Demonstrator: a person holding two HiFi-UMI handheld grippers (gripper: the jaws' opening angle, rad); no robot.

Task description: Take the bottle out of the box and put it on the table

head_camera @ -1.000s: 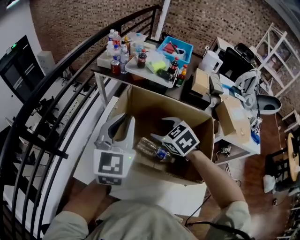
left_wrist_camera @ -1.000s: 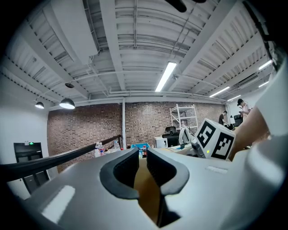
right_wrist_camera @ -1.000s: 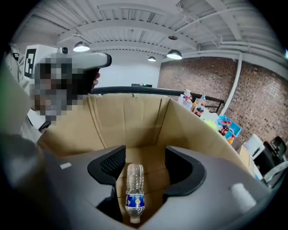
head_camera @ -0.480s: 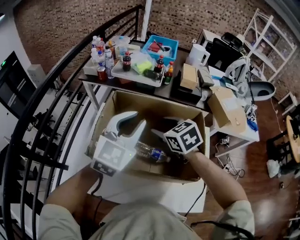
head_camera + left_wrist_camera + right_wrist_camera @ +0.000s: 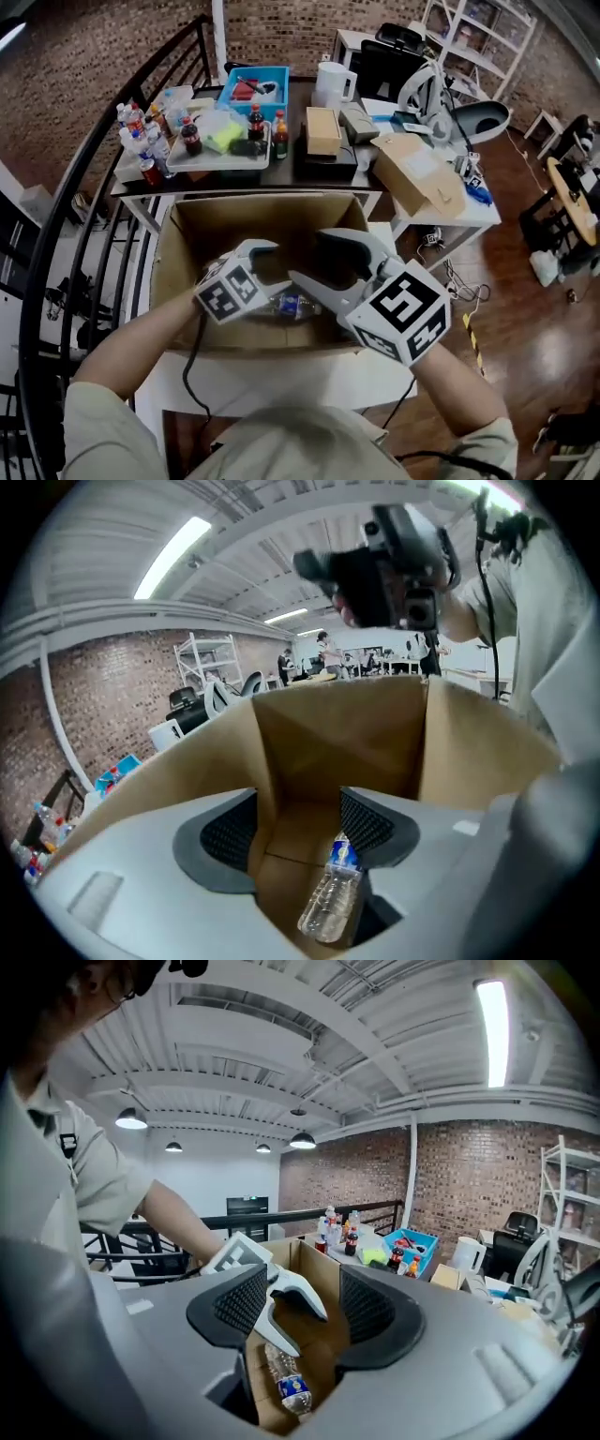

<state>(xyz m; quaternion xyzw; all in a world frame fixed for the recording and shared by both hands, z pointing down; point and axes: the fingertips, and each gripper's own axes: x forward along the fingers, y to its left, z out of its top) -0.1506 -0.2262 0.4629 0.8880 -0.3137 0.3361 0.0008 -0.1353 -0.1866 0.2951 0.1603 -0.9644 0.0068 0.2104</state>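
A clear plastic bottle (image 5: pixel 292 303) with a blue label lies on its side on the floor of the open cardboard box (image 5: pixel 178 246). In the left gripper view the bottle (image 5: pixel 332 902) lies just below and between my left gripper's (image 5: pixel 298 827) jaws, which are opening; the pads do not press on it. My left gripper (image 5: pixel 270 266) reaches into the box from the left. My right gripper (image 5: pixel 323 261) hangs above the box, its jaws closing a little with nothing between them. The right gripper view looks down past the right gripper (image 5: pixel 298 1312) at the left gripper (image 5: pixel 281 1305) and the bottle (image 5: pixel 287 1384).
Behind the box stands a dark table (image 5: pixel 309 173) with a tray of drink bottles (image 5: pixel 217 150), a blue bin (image 5: pixel 253 89) and small boxes. A white table (image 5: pixel 469 211) with a cardboard carton (image 5: pixel 417 178) is at the right. A black railing (image 5: pixel 84 187) runs along the left.
My left gripper has swung down into the box over the bottle and spread its jaws. My right gripper has lifted up away from the bottle. The head view has tilted forward.
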